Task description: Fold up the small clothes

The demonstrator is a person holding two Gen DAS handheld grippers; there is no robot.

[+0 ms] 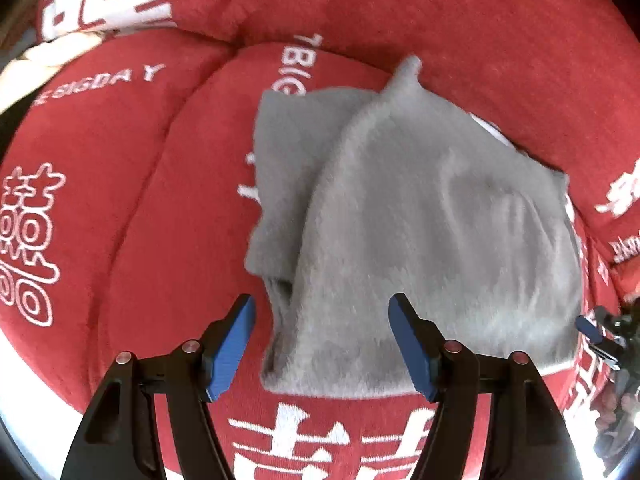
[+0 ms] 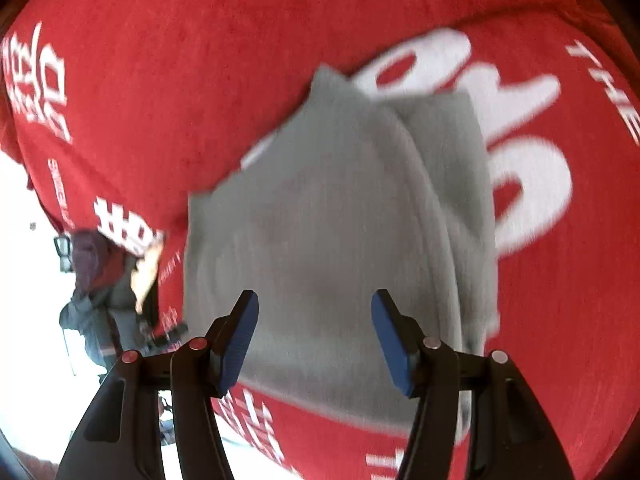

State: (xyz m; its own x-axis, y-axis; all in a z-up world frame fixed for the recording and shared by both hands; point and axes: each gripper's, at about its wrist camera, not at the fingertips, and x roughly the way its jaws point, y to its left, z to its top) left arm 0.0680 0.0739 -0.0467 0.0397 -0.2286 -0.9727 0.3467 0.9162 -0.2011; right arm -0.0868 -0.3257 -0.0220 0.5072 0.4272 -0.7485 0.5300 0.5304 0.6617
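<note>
Both tools (image 1: 321, 340) (image 2: 315, 334) spread, empty — above folded grey garment (image 1: 420, 220) on red quilt (image 1: 140, 220).

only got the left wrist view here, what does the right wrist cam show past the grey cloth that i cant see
Observer: Beyond the grey cloth the red cover ends at a bright white area, where a person in dark clothes appears at the left edge.
Operator: right gripper holding anything
Observer: No. The right gripper hangs open over the cloth, nothing between its pads.
Operator: any print near the cloth on that side
Observer: Yes, large blurred white characters lie on the cover right of the cloth.
</note>
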